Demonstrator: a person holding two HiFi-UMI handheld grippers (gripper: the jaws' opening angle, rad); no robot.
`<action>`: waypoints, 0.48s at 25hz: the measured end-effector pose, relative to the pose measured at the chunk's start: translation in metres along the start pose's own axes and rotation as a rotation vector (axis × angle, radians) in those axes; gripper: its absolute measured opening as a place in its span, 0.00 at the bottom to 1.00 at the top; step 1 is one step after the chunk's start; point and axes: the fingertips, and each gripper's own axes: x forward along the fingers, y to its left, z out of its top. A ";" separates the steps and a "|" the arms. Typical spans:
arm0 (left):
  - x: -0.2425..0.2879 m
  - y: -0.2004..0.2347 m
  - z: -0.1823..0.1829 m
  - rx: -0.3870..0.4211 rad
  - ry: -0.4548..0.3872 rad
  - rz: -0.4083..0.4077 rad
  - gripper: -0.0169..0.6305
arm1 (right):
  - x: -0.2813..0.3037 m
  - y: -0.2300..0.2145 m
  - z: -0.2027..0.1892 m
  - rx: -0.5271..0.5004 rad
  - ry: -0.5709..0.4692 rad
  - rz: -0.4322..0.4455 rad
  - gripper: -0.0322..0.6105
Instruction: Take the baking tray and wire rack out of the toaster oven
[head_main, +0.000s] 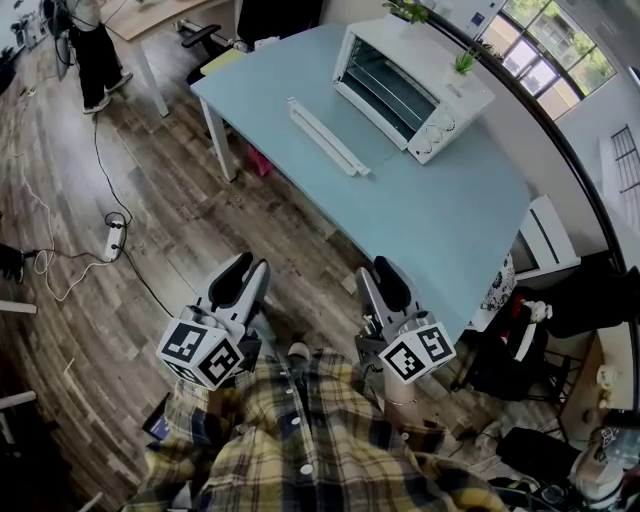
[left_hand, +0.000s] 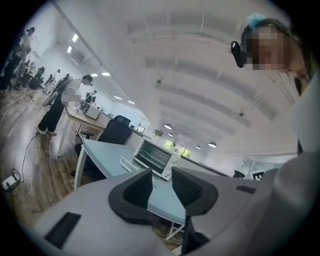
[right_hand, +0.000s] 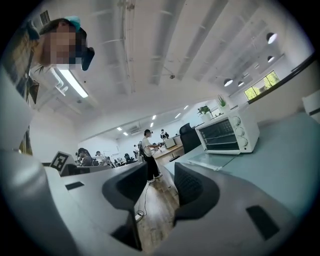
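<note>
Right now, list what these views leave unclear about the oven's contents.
Baking tray: inside the toaster oven, head view, too small and dark to find.
Right gripper view: wire rack bars show; a tray cannot be told apart.
Knobs: settings too small in every view.

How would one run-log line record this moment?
left gripper: open, empty | right gripper: open, empty | toaster oven: on table, door open
</note>
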 end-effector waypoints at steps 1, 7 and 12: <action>0.004 0.013 0.005 -0.006 0.000 -0.003 0.21 | 0.015 0.002 -0.001 0.004 0.002 0.001 0.30; 0.037 0.090 0.052 -0.032 0.002 -0.013 0.27 | 0.104 0.008 -0.001 -0.009 0.015 -0.012 0.37; 0.060 0.145 0.081 -0.040 0.009 -0.032 0.32 | 0.165 0.008 0.000 -0.039 0.014 -0.060 0.41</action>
